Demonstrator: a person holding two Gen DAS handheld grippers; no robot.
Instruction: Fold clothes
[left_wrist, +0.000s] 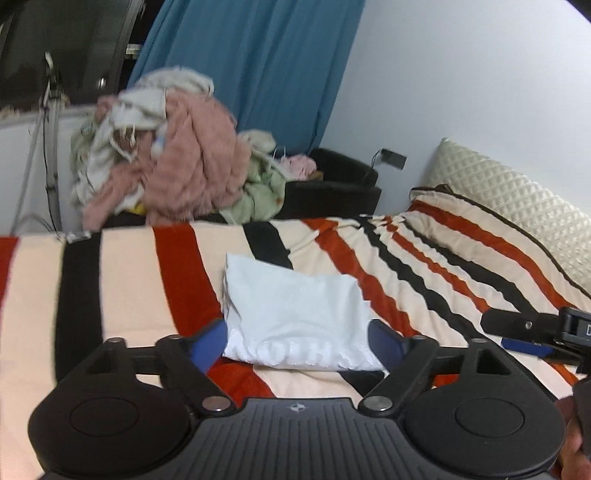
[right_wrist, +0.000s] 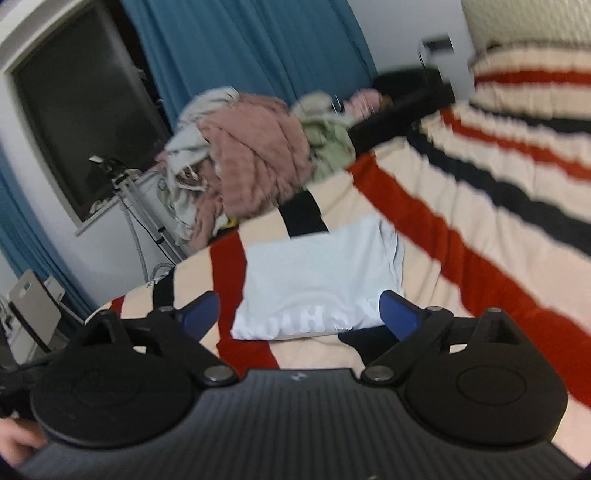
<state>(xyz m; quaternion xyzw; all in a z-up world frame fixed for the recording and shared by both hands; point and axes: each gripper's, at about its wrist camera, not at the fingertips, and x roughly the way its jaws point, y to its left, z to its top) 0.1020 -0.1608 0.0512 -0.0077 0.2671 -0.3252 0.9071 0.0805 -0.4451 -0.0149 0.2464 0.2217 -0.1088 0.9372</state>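
A folded white T-shirt (left_wrist: 295, 310) with white lettering lies flat on the striped blanket (left_wrist: 147, 280). It also shows in the right wrist view (right_wrist: 317, 284). My left gripper (left_wrist: 295, 341) is open, its blue pads on either side of the shirt's near edge, holding nothing. My right gripper (right_wrist: 301, 314) is open too, above the shirt's near edge, empty. The right gripper also shows at the right edge of the left wrist view (left_wrist: 535, 328).
A heap of unfolded pink, white and green clothes (left_wrist: 173, 162) sits past the bed's far edge, also in the right wrist view (right_wrist: 251, 155). A cream quilted pillow (left_wrist: 509, 199) lies at the right. A blue curtain (left_wrist: 251, 62) hangs behind. A black armchair (left_wrist: 340, 184) stands by the wall.
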